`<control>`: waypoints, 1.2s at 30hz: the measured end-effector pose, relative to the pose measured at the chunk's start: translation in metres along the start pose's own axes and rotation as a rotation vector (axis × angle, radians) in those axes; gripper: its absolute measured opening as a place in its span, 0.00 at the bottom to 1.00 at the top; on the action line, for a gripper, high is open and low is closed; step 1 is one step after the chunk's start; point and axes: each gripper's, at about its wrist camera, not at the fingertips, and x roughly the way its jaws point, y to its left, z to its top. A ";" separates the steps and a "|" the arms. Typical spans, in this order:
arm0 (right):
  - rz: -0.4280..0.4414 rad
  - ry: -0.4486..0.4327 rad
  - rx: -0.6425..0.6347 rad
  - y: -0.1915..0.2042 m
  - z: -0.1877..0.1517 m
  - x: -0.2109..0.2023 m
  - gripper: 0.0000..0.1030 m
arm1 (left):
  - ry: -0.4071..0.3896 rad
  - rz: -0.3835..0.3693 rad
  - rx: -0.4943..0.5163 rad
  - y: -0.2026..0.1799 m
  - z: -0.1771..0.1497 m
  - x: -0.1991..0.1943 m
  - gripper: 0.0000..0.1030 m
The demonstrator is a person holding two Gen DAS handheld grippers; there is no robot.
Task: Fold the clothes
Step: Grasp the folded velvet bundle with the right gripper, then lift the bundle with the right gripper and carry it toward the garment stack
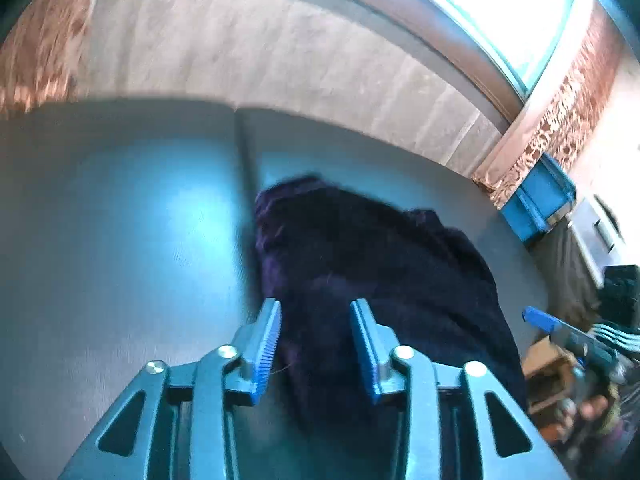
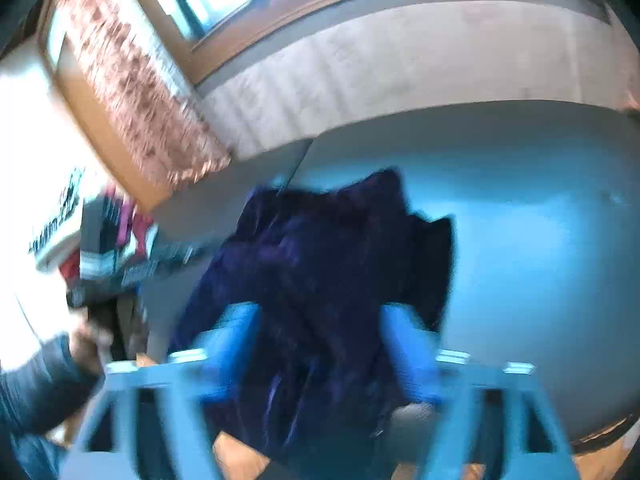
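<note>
My gripper fingers (image 1: pixel 266 344) are blue; the garment (image 1: pixel 360 264) looks dark navy, perhaps purple; grey table (image 1: pixel 120 220); blue bin (image 1: pixel 538 204).

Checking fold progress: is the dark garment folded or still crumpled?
Crumpled, not folded: the dark purple garment lies bunched with uneven ridges on the grey table, one edge hanging over the table's near side.

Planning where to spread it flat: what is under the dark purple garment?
The dark purple garment lies crumpled on the grey table, partly over the table's seam. Whatever is beneath the heap itself is covered.
</note>
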 end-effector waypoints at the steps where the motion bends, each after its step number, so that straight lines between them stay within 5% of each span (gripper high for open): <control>1: -0.002 0.006 0.022 -0.007 0.003 0.004 0.98 | 0.016 -0.029 -0.042 0.010 -0.003 0.000 0.46; 8: 0.024 0.104 0.158 -0.046 0.008 0.054 1.00 | 0.042 -0.126 -0.129 0.027 -0.006 0.013 0.57; 14: -0.019 0.076 0.044 -0.024 0.018 0.084 1.00 | 0.053 -0.142 -0.120 0.019 -0.007 0.024 0.56; 16: -0.090 0.118 -0.068 -0.007 0.018 0.093 1.00 | 0.057 -0.148 -0.117 0.017 -0.008 0.027 0.43; 18: -0.116 0.139 -0.120 0.004 0.018 0.095 0.86 | 0.061 -0.153 -0.114 0.014 -0.008 0.031 0.32; 19: -0.095 0.136 -0.126 0.009 0.017 0.093 0.63 | 0.063 -0.156 -0.112 0.013 -0.009 0.033 0.29; 20: -0.082 0.137 -0.126 0.014 0.016 0.093 0.55 | 0.056 -0.156 -0.111 0.012 -0.010 0.029 0.27; 24: -0.019 0.141 -0.077 0.031 0.014 0.094 0.40 | -0.037 -0.138 -0.102 0.012 -0.018 -0.023 0.24; 28: 0.149 0.120 -0.012 0.065 0.027 0.096 0.34 | -0.175 -0.122 -0.081 0.016 -0.018 -0.096 0.24; 36: 0.512 -0.068 -0.210 0.252 0.132 0.077 0.31 | -0.666 0.008 0.021 0.030 0.029 -0.325 0.23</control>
